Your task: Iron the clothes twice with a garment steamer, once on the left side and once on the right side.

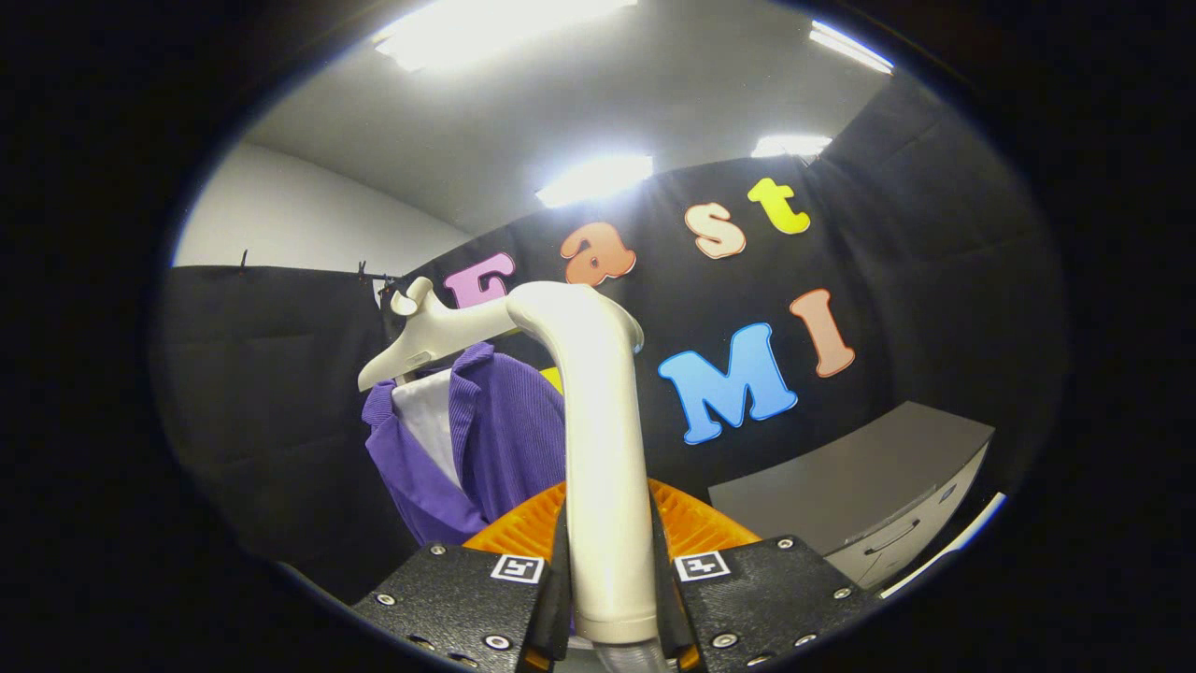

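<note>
The fingers (612, 598) are closed on the handle of the garment steamer (598, 449), which is gripped between them and rises straight ahead, its head bent over at the top towards the clothes. A purple garment (495, 439) with a white inner layer is hung on a pale hanger (420, 341) just beyond the fingers and to their left, against the black booth wall. A grey cabinet (860, 486) is seen beyond the fingers to their right. The steamer is judged to be picked up and brought near. Whether either side has been ironed cannot be told; no contact with the fabric is shown, so both passes are taken as outstanding.
</note>
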